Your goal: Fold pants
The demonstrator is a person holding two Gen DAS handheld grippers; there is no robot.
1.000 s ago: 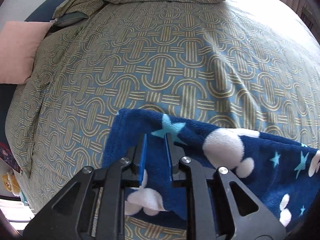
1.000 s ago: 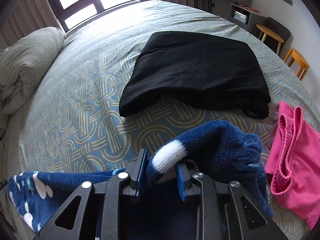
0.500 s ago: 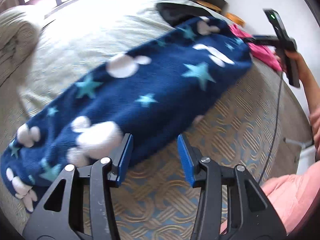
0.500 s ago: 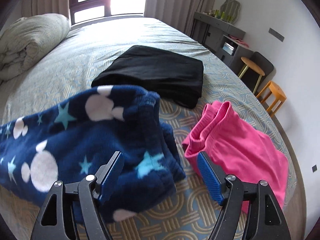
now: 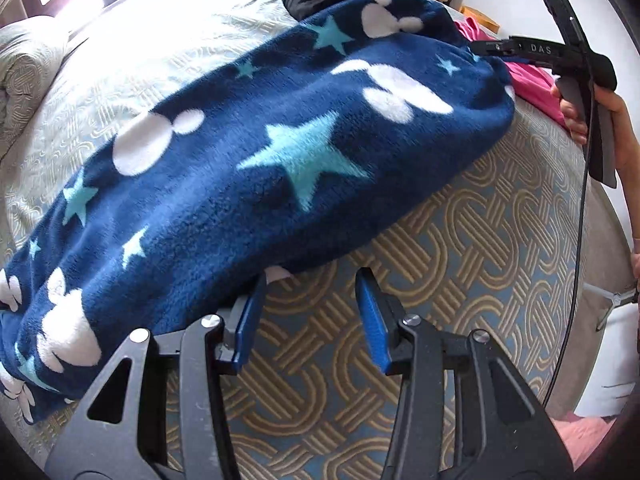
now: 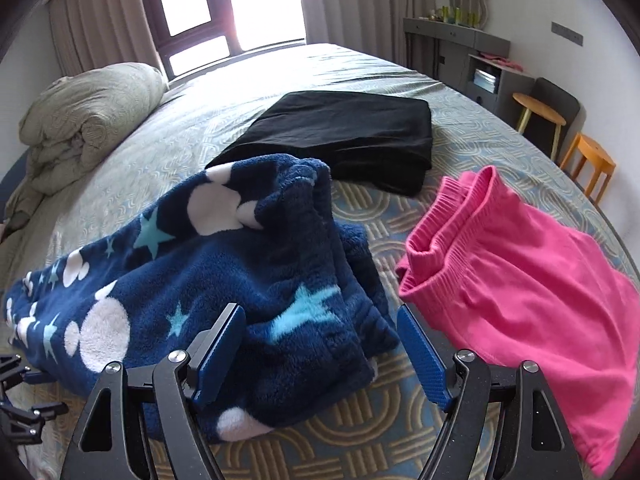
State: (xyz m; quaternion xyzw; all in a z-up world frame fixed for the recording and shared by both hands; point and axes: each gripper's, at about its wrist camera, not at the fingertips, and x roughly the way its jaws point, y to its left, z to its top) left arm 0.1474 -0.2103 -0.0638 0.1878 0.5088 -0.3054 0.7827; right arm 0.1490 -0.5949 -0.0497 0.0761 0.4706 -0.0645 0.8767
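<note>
Fleece pants [image 5: 248, 168] sprawled loose on bedspread [image 5: 460, 264], left gripper [image 5: 308, 312] parted with nothing in it, right gripper [image 6: 320, 344] just spread wide and empty too, so risk of snagging neighbouring pink shorts [image 6: 520, 272] or bunching.

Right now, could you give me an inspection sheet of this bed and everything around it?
Surface: bedspread, patterned, wrinkled.
Job's things: blue fleece pants with stars, laid lengthwise, waistband bunched.
Clutter: black folded garment behind; pink garment beside the waistband; rolled duvet.
Grippers: left gripper open over bare bedspread; right gripper open, its jaws have just been opening, waistband fabric lies between, unpinched.
Cables: black cable hangs from the right handle.
Surroundings: window, curtains, grey shelf unit, wooden stools.
</note>
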